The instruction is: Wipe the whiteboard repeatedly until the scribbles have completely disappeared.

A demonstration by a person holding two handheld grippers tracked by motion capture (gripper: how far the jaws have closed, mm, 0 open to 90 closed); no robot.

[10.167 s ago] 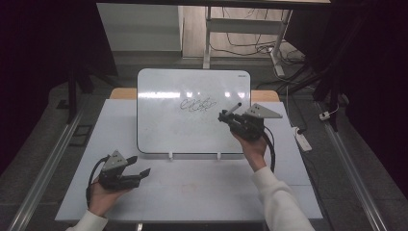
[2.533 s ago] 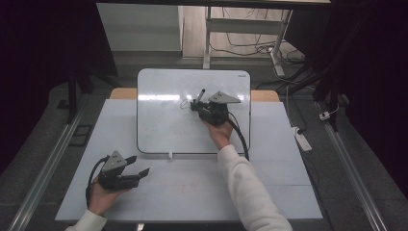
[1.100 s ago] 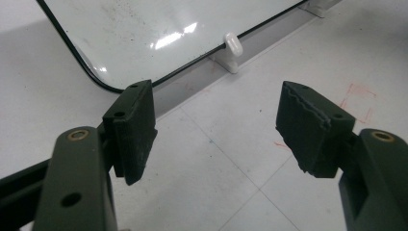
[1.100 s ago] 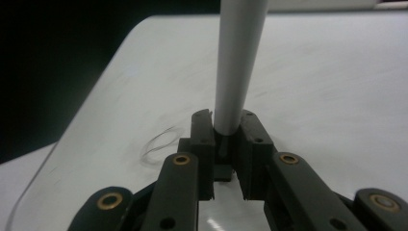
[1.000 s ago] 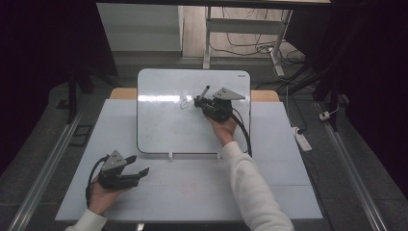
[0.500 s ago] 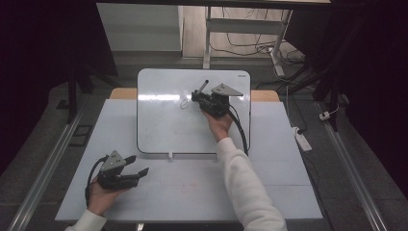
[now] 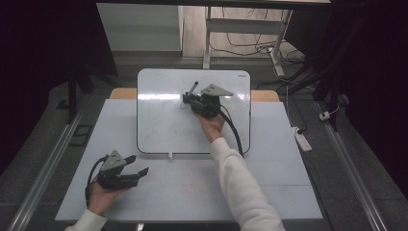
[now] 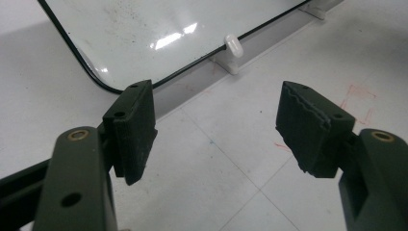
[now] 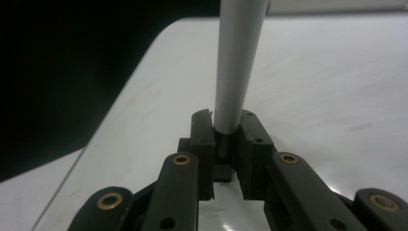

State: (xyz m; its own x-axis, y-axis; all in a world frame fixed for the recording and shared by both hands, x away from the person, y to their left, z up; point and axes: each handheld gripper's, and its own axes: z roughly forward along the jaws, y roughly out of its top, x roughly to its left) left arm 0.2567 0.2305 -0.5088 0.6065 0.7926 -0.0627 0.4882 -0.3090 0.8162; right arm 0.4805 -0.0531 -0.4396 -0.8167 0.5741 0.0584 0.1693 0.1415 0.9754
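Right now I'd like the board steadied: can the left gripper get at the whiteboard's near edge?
Probably yes: the left gripper is open and empty, and bare table lies between it and the whiteboard.

The right gripper (image 7: 188, 99) has slid left, erasing the whiteboard's (image 7: 159, 125) scribble.

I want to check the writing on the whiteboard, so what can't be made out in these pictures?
- High view: marks on the whiteboard beside the right gripper are too small to read.
- Right gripper view: the marker is cut off by the top edge; its tip is hidden between the jaws.
- Left gripper view: the left gripper frames a whiteboard corner alone.
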